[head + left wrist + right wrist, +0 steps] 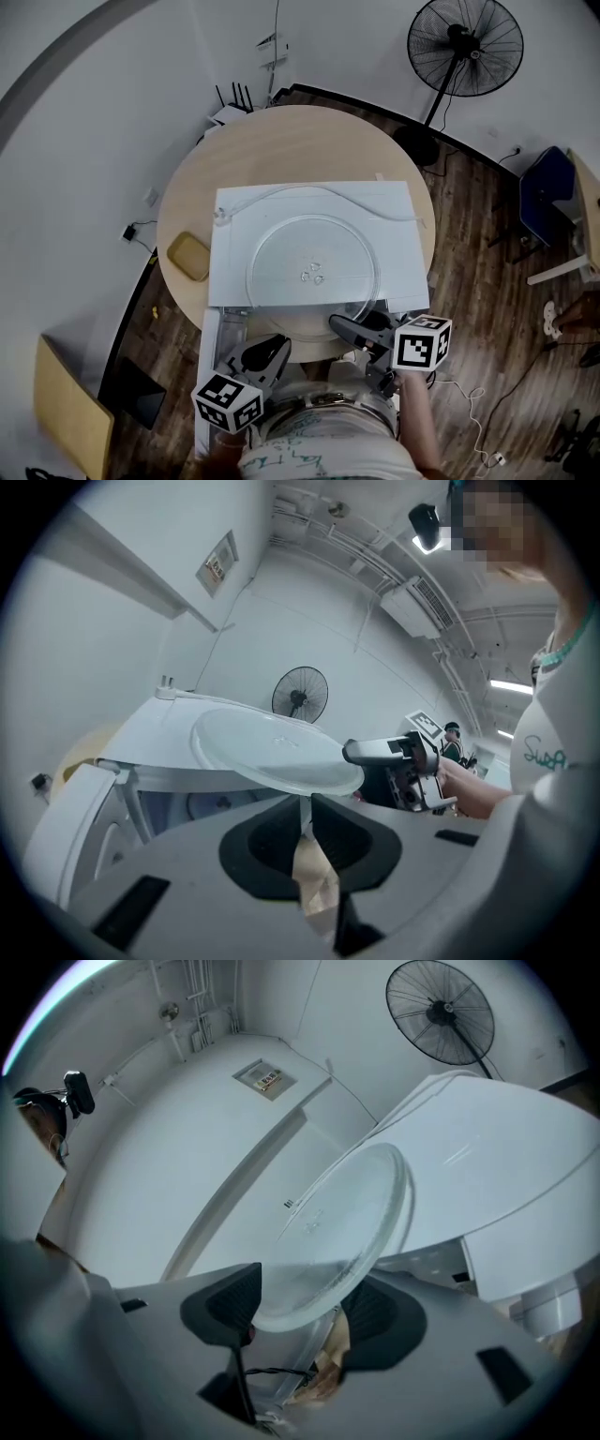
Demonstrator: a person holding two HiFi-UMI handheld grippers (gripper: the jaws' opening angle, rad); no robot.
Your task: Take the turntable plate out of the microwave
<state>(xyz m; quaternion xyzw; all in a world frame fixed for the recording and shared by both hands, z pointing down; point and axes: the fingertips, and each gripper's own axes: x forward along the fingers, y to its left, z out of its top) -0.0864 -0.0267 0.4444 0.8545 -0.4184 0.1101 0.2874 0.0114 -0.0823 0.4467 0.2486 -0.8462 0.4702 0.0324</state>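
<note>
Though white-walled — round table (309,141), dark floor (478,244)

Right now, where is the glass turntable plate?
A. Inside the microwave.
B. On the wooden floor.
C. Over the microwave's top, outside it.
C: the turntable plate is over the white top of the microwave, its near rim pinched by the left hand-held gripper.

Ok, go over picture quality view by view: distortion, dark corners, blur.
Head view: strong fisheye bends straight lines around the table; the clear turntable plate barely shows on white. Left gripper view: black corners, a mosaic patch top right. Right gripper view: the plate's near rim is soft.
</note>
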